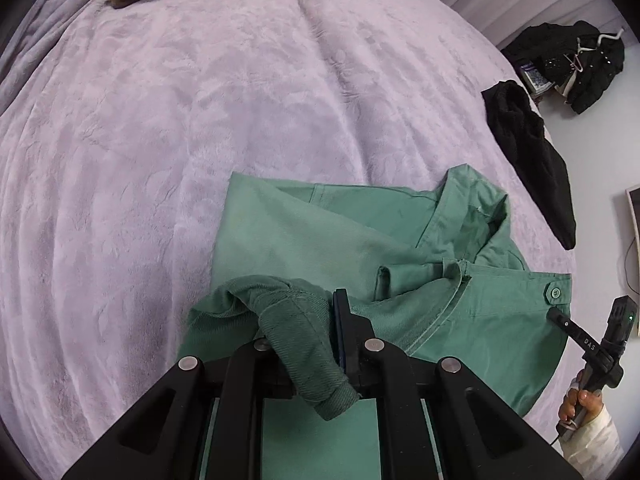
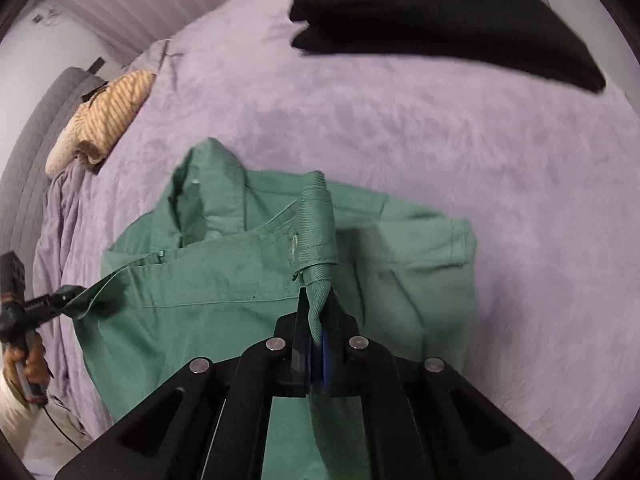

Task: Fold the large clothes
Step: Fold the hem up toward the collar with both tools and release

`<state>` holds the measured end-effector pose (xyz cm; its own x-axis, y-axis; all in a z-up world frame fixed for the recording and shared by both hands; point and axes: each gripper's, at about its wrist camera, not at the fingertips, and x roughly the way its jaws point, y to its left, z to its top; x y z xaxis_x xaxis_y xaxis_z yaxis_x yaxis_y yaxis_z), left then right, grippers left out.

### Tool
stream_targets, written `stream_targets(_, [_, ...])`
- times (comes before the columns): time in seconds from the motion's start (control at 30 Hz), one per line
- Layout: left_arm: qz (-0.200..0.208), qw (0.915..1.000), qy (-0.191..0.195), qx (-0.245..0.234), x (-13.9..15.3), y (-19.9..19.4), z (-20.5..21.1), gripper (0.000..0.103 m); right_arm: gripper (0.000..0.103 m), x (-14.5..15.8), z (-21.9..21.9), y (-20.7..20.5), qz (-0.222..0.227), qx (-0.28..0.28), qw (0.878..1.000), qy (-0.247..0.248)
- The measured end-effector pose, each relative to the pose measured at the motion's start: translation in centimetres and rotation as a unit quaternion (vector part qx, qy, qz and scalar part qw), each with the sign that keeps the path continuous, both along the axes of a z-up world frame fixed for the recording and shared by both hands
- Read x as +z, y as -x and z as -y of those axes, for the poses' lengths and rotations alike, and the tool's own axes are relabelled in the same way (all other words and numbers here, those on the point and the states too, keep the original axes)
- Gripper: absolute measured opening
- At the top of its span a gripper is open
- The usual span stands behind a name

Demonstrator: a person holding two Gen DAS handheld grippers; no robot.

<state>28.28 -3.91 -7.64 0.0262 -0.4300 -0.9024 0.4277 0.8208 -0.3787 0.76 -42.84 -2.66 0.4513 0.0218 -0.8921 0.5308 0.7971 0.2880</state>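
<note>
Left gripper (image 1: pixel 320 344): my jaws clenched on bunched ribbed hem of green jacket (image 1: pixel 320 232). Jacket lies part-folded on lilac bed cover (image 1: pixel 160 140), near my edge of bed. Right gripper (image 2: pixel 316 320): jaws clamped on twill fold of same jacket. Black garment (image 2: pixel 440 20) well apart, toward far edge; striped cloth (image 2: pixel 108 112) at left corner. My read: mid-fold. Next needs both corners carried over together, laid flat, then let go. Writing: "DAS" on right gripper's finger.

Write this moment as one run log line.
left gripper: shut on green jacket | right gripper: shut on green jacket | bed: jacket half folded
</note>
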Motion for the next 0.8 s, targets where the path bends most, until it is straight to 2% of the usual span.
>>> stream_targets(0.1, [0.0,1.0,0.007,-0.005,-0.6,-0.9,1.1,0.013,0.004,1.1,0.9,0.6,-0.006,-0.011,0.999,0.048])
stream_targets(0.17, [-0.008,1.0,-0.004,0.004,-2.0,-1.6,2.1,0.02,0.004,-0.5,2.6,0.5,-0.02,-0.031,0.999,0.032])
stream_targets(0.2, [-0.003,0.9996,-0.025,0.01,-2.8,-2.0,2.5,0.029,0.004,-2.0,3.4,0.3,-0.032,-0.04,0.998,0.022])
stream_targets(0.23, [0.006,0.9988,-0.048,0.013,-3.3,-2.2,2.8,0.044,0.004,-3.1,3.7,0.1,-0.043,-0.044,0.998,0.016])
stream_targets(0.27, [0.019,0.9973,-0.068,0.018,-3.6,-2.5,2.9,0.054,0.004,-4.3,3.8,-0.2,-0.054,-0.047,0.997,0.012])
stream_targets(0.3, [0.033,0.9957,-0.083,0.024,-3.5,-2.6,2.8,0.072,0.004,-5.4,3.8,-0.4,-0.06,-0.051,0.997,0.009])
stream_targets(0.33, [0.048,0.9946,-0.087,0.03,-3.0,-2.8,2.4,0.082,0.005,-6.1,3.7,-0.6,-0.061,-0.055,0.997,0.009])
stream_targets(0.4, [0.072,0.9931,-0.086,0.035,-1.7,-2.9,1.3,0.084,0.006,-6.3,3.7,-0.1,-0.058,-0.07,0.996,0.009])
stream_targets(0.47, [0.084,0.9917,-0.092,0.031,-0.7,-2.8,0.4,0.084,0.018,-6.0,4.2,0.5,-0.059,-0.087,0.994,-0.004])
stream_targets(0.53, [0.097,0.9899,-0.1,0.027,0.2,-2.5,-0.3,0.084,0.026,-5.3,4.8,1.6,-0.061,-0.114,0.992,-0.012])
stream_targets(0.6, [0.114,0.9876,-0.106,0.021,0.9,-2.0,-0.7,0.084,0.026,-3.9,5.0,2.8,-0.049,-0.134,0.99,-0.01])
stream_targets(0.67, [0.119,0.9872,-0.106,0.009,1.0,-1.5,-0.5,0.084,0.026,-2.2,4.1,3.5,-0.04,-0.128,0.991,0.008])
stream_targets(0.8, [0.122,0.9893,-0.077,-0.019,1.3,0.4,1.1,0.084,0.026,-0.5,1.3,3.1,-0.028,-0.069,0.997,0.03])
